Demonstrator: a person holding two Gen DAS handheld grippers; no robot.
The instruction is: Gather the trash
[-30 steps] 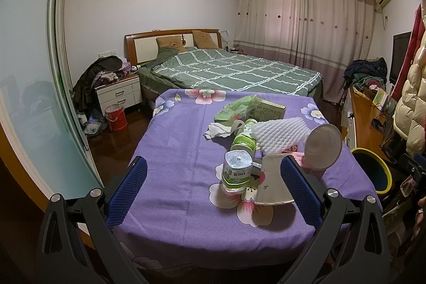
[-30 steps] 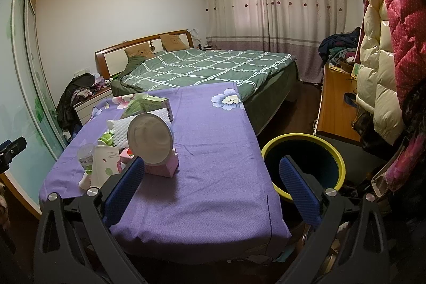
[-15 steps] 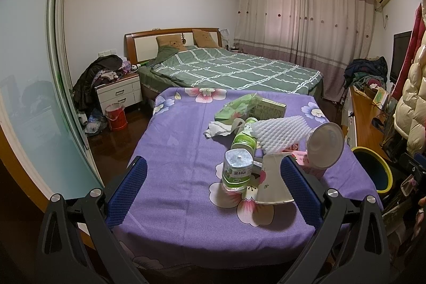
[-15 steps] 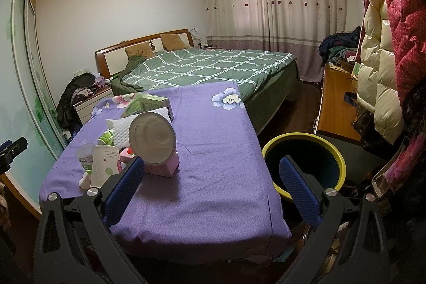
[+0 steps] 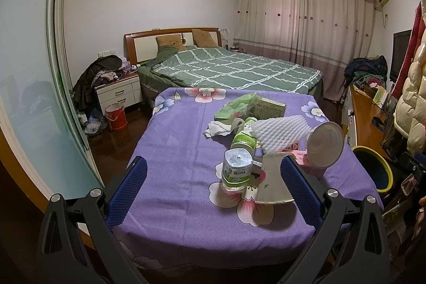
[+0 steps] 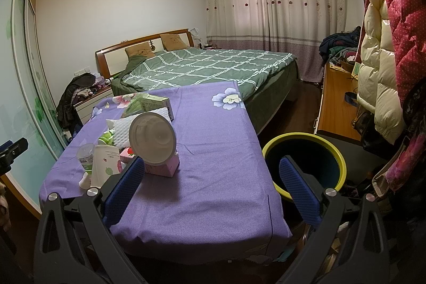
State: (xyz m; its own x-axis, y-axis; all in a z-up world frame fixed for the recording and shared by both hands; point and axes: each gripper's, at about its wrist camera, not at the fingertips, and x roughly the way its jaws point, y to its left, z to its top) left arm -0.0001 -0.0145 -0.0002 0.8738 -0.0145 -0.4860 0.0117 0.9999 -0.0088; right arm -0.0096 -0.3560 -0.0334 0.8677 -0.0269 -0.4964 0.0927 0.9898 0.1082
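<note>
Much of the trash overlaps, so outlines are hard to separate. In the left wrist view the paper cup (image 5: 271,178) lies on its side at lower centre, and the right blue pad of the left gripper (image 5: 213,184) cuts across its edge. Behind it the pink carton (image 5: 303,160) is mostly covered by a round white lid (image 5: 325,145) leaning against it. The clear bottle (image 5: 237,169) points its base at the camera; its label is too small to read. A second, green-labelled bottle (image 5: 243,136) is half under the white foam net (image 5: 282,131), with a crumpled tissue (image 5: 217,128) and a green box and bag (image 5: 253,107) further up the frame. All of this rests on the purple flowered desk (image 5: 181,145).

The yellow-rimmed trash bin (image 6: 306,161) stands just beside the desk at centre right of the right wrist view; its lower part is hidden by the right gripper (image 6: 213,184) and its inside is too dark to make out.

Both grippers hang level at the bottom of their frames, jaws spread wide, holding nothing, short of the desk's near edge. At the left edge of the right view, only a dark fragment of the other gripper shows.
</note>
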